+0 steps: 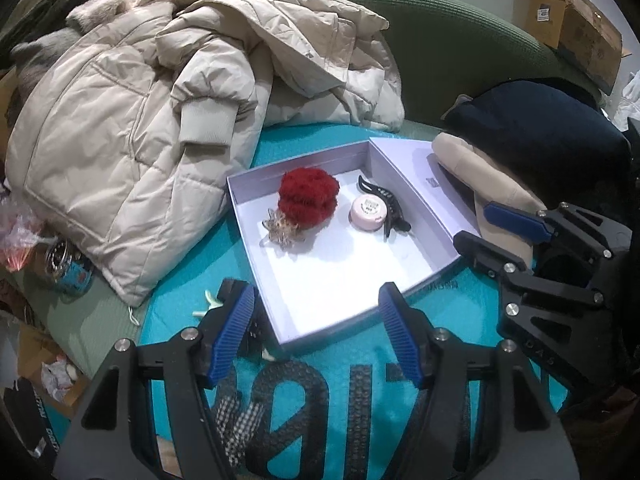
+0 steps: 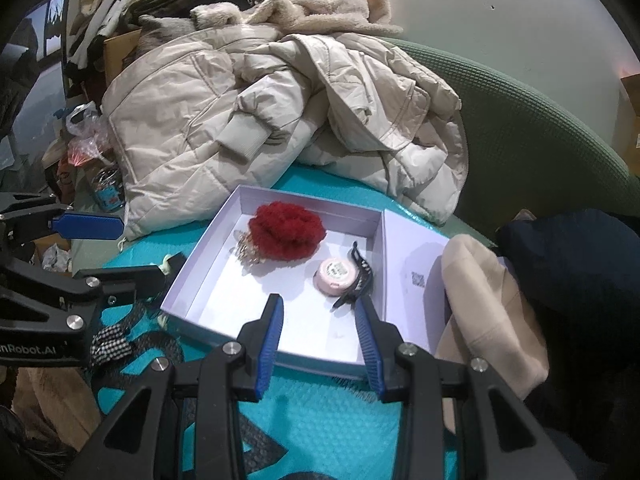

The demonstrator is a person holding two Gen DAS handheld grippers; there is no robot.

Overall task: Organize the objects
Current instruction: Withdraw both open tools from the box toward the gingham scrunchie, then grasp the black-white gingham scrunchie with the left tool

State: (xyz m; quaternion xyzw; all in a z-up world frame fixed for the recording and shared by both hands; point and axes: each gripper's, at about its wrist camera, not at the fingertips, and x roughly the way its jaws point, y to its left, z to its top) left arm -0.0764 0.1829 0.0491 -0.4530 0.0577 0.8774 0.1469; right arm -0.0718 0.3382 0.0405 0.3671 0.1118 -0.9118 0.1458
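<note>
Seen from the left wrist, the left gripper point(image 1: 320, 336) hangs over the near edge of a shallow white box point(image 1: 404, 276) on a teal bubble mailer point(image 1: 360, 408), its jaws about half apart with nothing between them. Inside lie a red fluffy scrunchie point(image 1: 309, 199), a gold-toned hair clip point(image 1: 285, 229), a small pink round jar point(image 1: 368, 209) and a black claw clip point(image 1: 390, 210). A checkered scrunchie point(image 1: 240, 420) and a pale green clip point(image 1: 212, 304) wait outside, near left.

From the right wrist, the right gripper point(image 2: 320, 340) hovers above the box's near wall, jaws narrowly parted and empty. The scrunchie looks light and soft, best pinched across its bulk; the jar looks smooth and likely slippery, to be taken across its sides; the claw clip looks stiff, best gripped at its spine.
</note>
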